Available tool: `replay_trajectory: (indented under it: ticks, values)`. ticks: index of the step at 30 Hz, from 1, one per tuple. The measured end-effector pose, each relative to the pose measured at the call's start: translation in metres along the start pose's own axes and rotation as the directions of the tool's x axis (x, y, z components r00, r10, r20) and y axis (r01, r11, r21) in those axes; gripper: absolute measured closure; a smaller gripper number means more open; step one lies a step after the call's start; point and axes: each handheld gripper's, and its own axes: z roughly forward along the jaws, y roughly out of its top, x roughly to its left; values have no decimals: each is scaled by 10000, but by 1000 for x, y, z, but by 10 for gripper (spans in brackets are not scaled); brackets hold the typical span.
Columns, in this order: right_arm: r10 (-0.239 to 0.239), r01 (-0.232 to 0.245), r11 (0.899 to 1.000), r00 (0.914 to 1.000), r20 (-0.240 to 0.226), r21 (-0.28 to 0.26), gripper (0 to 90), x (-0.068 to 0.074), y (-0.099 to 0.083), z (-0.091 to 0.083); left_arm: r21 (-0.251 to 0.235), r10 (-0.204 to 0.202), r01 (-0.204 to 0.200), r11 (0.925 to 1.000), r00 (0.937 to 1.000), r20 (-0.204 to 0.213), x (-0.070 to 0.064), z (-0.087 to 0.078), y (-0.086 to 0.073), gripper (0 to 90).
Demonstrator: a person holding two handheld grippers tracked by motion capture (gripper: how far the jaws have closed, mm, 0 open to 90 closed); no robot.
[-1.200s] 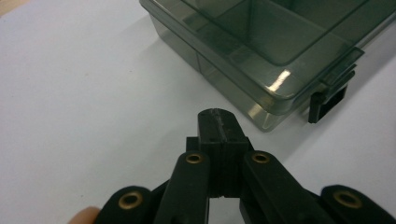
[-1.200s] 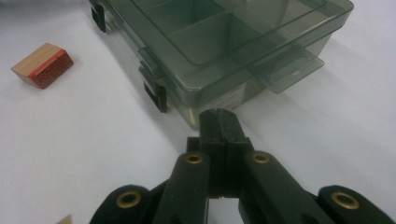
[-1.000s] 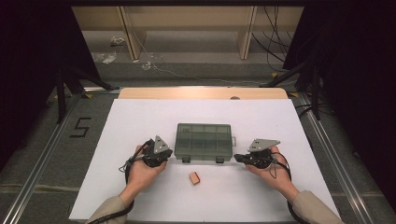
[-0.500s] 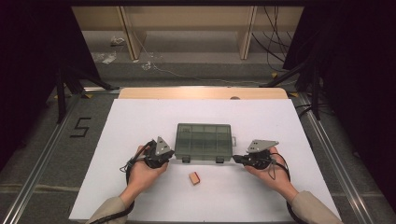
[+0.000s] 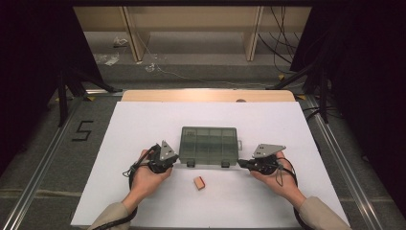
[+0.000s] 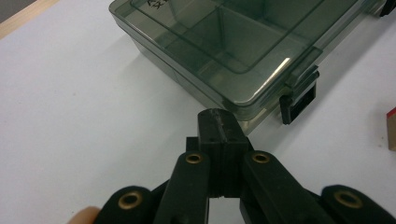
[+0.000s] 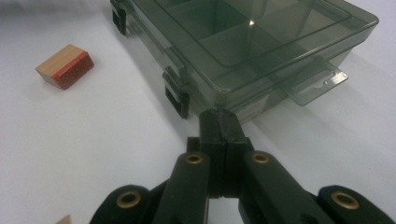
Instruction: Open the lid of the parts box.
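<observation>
A smoky translucent compartment box [image 5: 209, 143] lies closed in the middle of the white table, its two black latches facing me. My left gripper [image 5: 175, 161] is shut, and its tip rests against the box's front left corner [image 6: 219, 116]. At the front right corner the right gripper [image 5: 241, 164] is also shut with nothing in it, its tip [image 7: 219, 115] touching the box wall. In the left gripper view the box [image 6: 224, 51] shows empty compartments. A small wooden stamp block with a red face [image 5: 199, 182] lies loose in front of the box, between the two hands.
The box's latches [image 7: 177, 95] are closed, and a clear handle tab [image 7: 317, 81] sticks out of its right end. The stamp block [image 7: 64, 66] lies left of the right gripper. White table surface [image 5: 143, 124] spreads around the box; a wooden strip [image 5: 206, 96] borders the far edge.
Both grippers have crept slightly inward toward the box's front corners. The box and the stamp block have not moved.
</observation>
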Motion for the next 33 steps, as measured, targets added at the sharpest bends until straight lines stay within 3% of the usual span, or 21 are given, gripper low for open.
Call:
replay_trajectory:
  ticks: [7,18,32,33]
  values:
    - [-10,10,9996,10000,-3,-290,900,1,3,-3,-47,68,-67,10000,10000,24,0,-2,1,896]
    - [68,-59,9981,9999,146,-615,900,-1,8,-6,-687,-112,116,9976,9999,62,0,-10,9,896]
    - [162,-41,9890,9966,809,-1477,900,-8,24,-15,-1448,-378,363,9888,9993,-70,4,-13,26,896]
    - [129,37,9888,9938,1103,-1494,900,-9,25,-15,-1523,-462,458,9873,9989,5,4,-12,30,896]
